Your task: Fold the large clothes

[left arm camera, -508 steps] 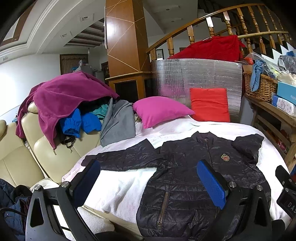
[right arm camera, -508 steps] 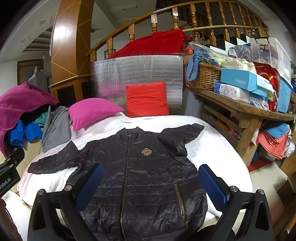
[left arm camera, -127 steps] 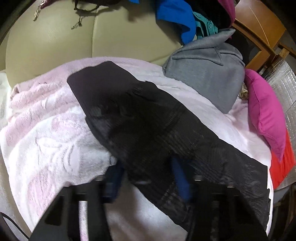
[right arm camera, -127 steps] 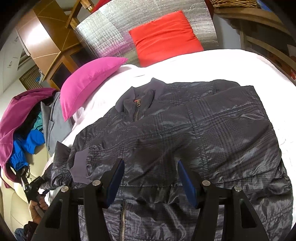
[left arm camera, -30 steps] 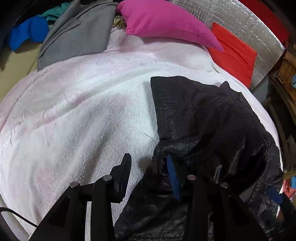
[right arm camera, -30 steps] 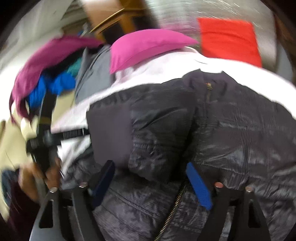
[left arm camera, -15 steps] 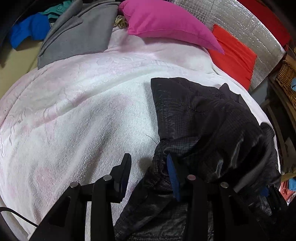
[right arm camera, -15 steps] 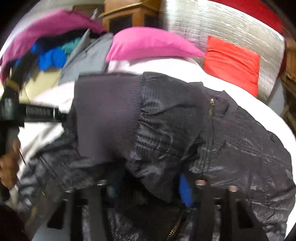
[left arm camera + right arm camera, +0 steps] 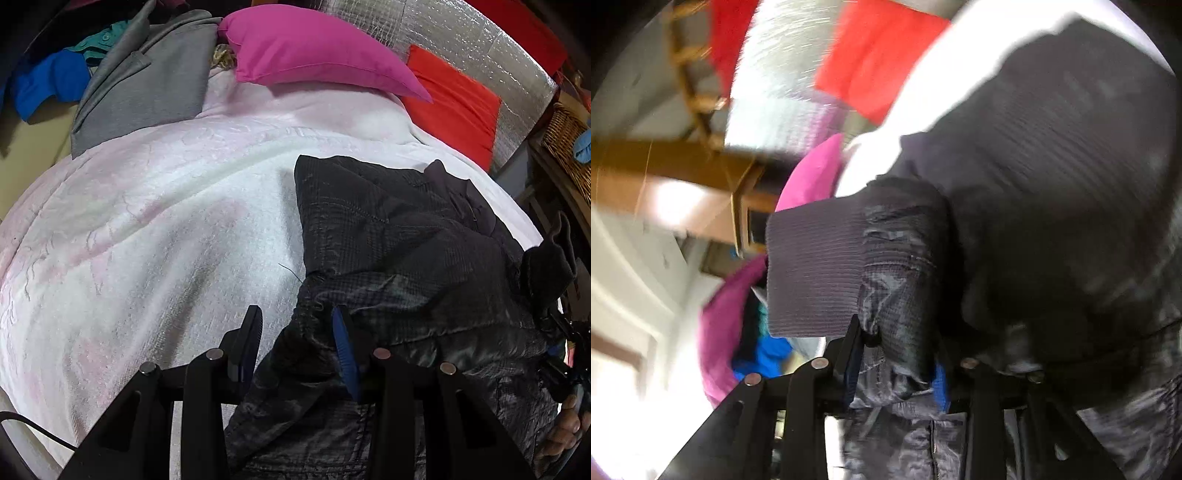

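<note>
Sleeve fold underway: right gripper [image 9: 894, 354], jaws closing on the sleeve [image 9: 901, 273], above the jacket [image 9: 406, 236]; left gripper [image 9: 295, 332] pinches its edge. Next, lay it flat.

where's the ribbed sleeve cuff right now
In the right wrist view the ribbed cuff stands up at centre-left, just above the right hand-held gripper, whose jaws are closing on the black jacket sleeve right behind it.

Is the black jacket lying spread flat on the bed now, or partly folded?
Partly folded: the jacket has a straight doubled edge, its sleeve lifted.
</note>
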The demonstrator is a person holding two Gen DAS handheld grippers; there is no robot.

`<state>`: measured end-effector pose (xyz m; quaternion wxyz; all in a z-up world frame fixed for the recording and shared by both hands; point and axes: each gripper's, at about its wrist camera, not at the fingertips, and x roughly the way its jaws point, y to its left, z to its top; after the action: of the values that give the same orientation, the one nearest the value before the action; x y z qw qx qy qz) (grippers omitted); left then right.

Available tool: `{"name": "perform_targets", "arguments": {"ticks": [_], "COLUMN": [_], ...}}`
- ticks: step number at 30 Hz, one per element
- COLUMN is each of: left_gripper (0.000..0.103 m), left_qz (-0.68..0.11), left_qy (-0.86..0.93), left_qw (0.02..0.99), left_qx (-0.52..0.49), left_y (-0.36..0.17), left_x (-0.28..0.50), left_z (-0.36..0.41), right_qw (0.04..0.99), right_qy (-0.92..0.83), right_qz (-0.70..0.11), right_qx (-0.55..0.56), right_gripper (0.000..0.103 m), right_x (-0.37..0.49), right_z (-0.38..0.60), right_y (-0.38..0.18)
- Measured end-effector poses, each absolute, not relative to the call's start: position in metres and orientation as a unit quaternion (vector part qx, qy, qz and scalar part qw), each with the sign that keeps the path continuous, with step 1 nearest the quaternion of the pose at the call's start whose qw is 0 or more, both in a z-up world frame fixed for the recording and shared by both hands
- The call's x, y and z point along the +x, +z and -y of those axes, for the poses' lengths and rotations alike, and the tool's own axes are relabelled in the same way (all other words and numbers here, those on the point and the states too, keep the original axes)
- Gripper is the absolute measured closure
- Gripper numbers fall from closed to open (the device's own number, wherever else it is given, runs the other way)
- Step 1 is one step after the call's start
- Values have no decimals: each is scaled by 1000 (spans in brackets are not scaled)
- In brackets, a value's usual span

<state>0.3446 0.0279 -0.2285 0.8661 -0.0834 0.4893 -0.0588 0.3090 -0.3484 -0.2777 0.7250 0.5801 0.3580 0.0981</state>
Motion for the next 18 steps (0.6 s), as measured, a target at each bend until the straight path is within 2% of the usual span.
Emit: {"name": "perform_targets", "arguments": {"ticks": [2, 4, 6, 10, 14, 18], "left_gripper": [62, 62, 62, 62, 62, 62], "left_qz": [-489, -490, -492, -493, -493, -496], "left_qy": [-59, -60, -60, -60, -59, -58], "left_qw": [866, 866, 865, 865, 865, 863], "left_qx": [-79, -74, -75, -75, -70, -74], "left_y": [-229, -230, -231, -232, -233, -235], "left_x": [345, 345, 346, 345, 345, 346], "left_z": [-25, -23, -23, -24, -21, -20], "right_qw": [700, 705, 712, 721, 757, 852], "right_qy": [96, 89, 88, 64, 49, 57], "right_qz": [-368, -366, -356, -326, -339, -367], "right_qx": [604, 601, 599, 608, 556, 369], "right_gripper": [60, 37, 27, 24, 24, 24], "right_x": [308, 306, 302, 284, 274, 284], "right_z": [353, 356, 361, 387, 388, 334], "right_y": [-286, -282, -274, -269, -253, -208]}}
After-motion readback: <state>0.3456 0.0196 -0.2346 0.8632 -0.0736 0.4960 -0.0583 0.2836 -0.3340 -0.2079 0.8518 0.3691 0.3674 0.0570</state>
